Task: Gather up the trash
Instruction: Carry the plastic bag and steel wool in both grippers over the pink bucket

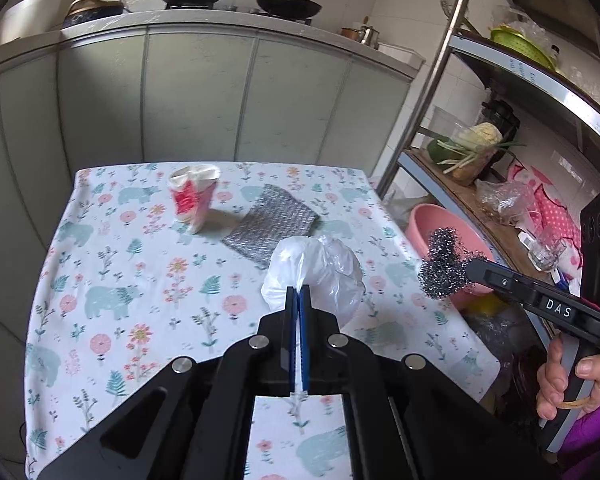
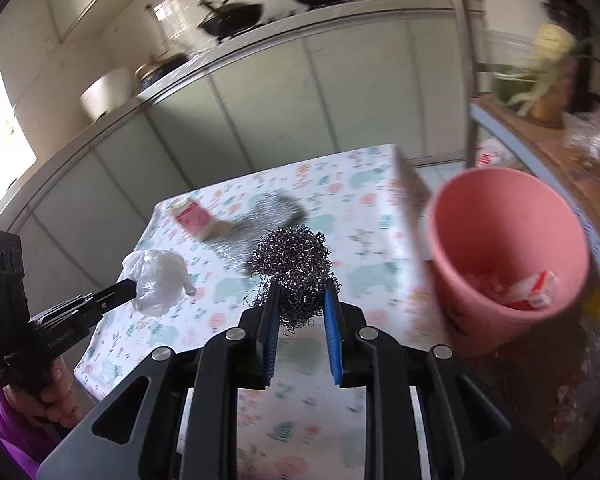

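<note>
My left gripper (image 1: 298, 289) is shut on a crumpled clear plastic bag (image 1: 320, 270) and holds it above the flowered table (image 1: 112, 264); the bag also shows in the right wrist view (image 2: 160, 280). My right gripper (image 2: 302, 292) is shut on a steel wool scourer (image 2: 294, 264), held above the table's right side near the pink bin (image 2: 500, 240); the scourer also shows in the left wrist view (image 1: 442, 266). A crushed red and white paper cup (image 1: 194, 196) and a silver bubble-wrap pouch (image 1: 270, 224) lie on the table's far half.
The pink bin (image 1: 424, 226) stands off the table's right edge and holds red and white scraps (image 2: 534, 290). A metal shelf rack (image 1: 432, 92) with vegetables and bags stands at the right. Kitchen cabinets (image 1: 200, 92) with woks on top run behind the table.
</note>
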Motion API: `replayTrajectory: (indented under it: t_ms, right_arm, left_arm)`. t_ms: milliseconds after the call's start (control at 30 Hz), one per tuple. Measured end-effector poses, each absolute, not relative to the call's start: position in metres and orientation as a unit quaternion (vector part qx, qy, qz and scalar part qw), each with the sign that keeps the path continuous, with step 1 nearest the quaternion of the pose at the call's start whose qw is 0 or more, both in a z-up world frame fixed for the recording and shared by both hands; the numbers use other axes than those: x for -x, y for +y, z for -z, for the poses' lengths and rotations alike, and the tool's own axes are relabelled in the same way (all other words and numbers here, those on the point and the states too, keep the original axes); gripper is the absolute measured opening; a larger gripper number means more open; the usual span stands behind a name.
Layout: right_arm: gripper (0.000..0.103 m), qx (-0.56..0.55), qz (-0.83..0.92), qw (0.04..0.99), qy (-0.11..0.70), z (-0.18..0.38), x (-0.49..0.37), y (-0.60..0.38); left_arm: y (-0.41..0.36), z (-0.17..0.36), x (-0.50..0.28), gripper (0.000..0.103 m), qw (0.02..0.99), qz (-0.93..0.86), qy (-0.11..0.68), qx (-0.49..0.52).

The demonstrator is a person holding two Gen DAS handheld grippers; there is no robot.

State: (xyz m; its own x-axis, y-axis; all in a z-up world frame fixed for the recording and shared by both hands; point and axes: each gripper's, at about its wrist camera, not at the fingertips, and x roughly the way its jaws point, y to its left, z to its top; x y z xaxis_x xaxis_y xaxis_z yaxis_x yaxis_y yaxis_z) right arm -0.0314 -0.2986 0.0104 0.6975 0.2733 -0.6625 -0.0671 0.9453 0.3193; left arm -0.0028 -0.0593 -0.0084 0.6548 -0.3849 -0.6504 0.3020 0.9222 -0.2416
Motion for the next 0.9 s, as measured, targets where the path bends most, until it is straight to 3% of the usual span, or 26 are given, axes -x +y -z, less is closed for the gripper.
replayTrajectory:
  t_ms: [467, 900]
  right_arm:
    - [0.021, -0.183, 0.037, 0.918, 0.349, -0.002, 0.050, -0.412]
    - [0.021, -0.196, 0.079, 0.906, 0.366, 0.029, 0.028, -0.448]
  left_arm:
    - [-0.188, 0.003, -0.033, 0.001, 0.885, 0.286, 0.367, 0.017]
    - [-0.304, 0.027, -0.070, 0.001, 0.854, 0.351, 0.384, -0.013]
